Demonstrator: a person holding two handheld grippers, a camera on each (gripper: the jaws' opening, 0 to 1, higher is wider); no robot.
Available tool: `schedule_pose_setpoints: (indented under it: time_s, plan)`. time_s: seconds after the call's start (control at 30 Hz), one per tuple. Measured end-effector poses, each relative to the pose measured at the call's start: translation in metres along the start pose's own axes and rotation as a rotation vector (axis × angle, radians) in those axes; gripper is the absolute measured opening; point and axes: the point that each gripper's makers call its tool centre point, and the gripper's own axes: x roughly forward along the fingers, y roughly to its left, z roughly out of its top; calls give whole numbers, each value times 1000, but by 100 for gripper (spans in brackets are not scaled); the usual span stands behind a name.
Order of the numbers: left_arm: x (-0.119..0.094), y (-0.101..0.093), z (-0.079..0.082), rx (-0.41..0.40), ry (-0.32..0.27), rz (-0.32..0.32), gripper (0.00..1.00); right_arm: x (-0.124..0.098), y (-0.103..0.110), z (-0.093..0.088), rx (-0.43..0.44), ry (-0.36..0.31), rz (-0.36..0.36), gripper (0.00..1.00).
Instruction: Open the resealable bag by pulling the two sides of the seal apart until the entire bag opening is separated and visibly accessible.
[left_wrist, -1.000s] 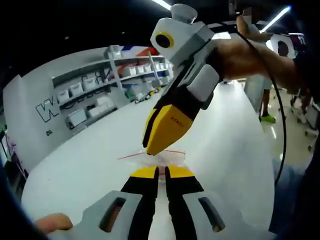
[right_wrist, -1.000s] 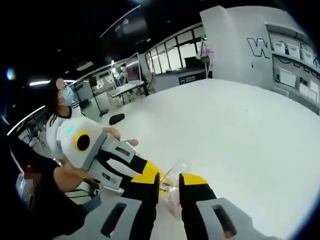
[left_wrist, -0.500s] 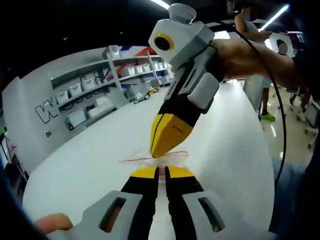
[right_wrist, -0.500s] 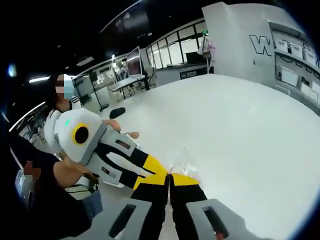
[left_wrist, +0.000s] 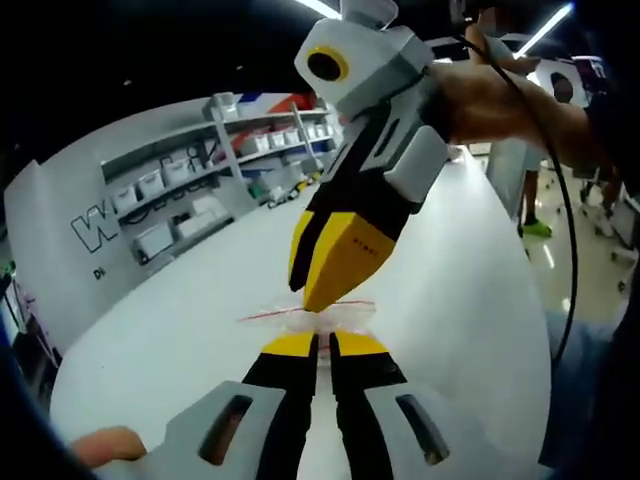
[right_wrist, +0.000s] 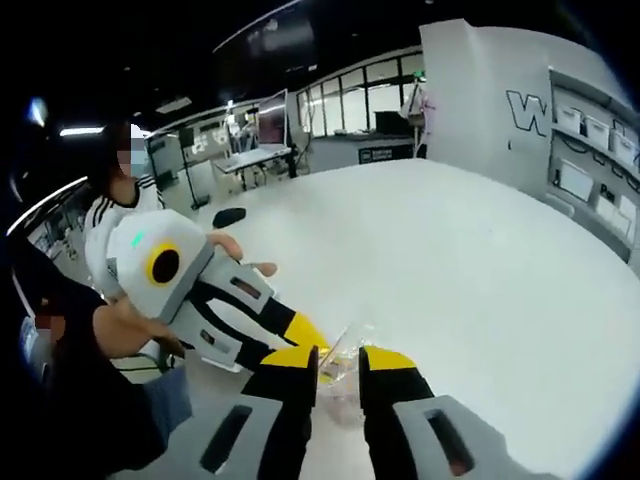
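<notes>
1. My left gripper (left_wrist: 322, 341) has its jaws pressed nearly together, pinched on the near edge of the resealable bag (left_wrist: 310, 315), which is held above the white table (left_wrist: 180, 330).
2. My right gripper (right_wrist: 338, 358) has its jaws a narrow gap apart, with clear film between them. From the left gripper view its yellow tips sit right at the red seal line (left_wrist: 265, 315), but I cannot tell whether they actually grip the far lip.
3. The seal looks not yet parted — the red line runs as one thin, straight strip.
4. Risks, as I judge them:
   - If the right jaws hold only loose film, pulling would let the slick plastic slide out.
   - If either gripper has caught both lips, pulling would stretch the bag rather than open it.
   - A central pull may leave the seal's ends closed.
5. The bag is thin, glossy, crinkled and see-through, so its edges are hard to read. The jaw tips are hard yellow wedges; the table is smooth and matte.
</notes>
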Motion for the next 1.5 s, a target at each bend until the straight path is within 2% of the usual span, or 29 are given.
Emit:
schedule_pose_setpoints:
  time_s: [0.2,0.33,0.5,0.63,1.03,1.23,1.37,1.5]
  plan:
    - [0,0,0,11,5,4,6,6,4,1,-69,27,-24,12]
    - [0,-1,0,18,0,4,5,8,-1,-5,-142,72,-75,11]
    - [0,-2,1,9,-5,0,5,3,-5,-3,-177,73,-108,6]
    - [-1,-2,2,10,-8,-1,5,0,-7,-2,-182,65,-119,2]
    - [-2,-2,4,17,-9,0,3,-5,-10,-5,-184,63,-132,2]
    - [-1,-3,3,15,-9,-2,3,-2,-7,-11,-141,69,-100,0]
    - [-1,-2,2,15,-5,-1,3,-3,-7,-11,-135,66,-104,0]
    - [-1,-2,2,15,-5,-2,3,-4,-7,-10,-94,51,-92,0]
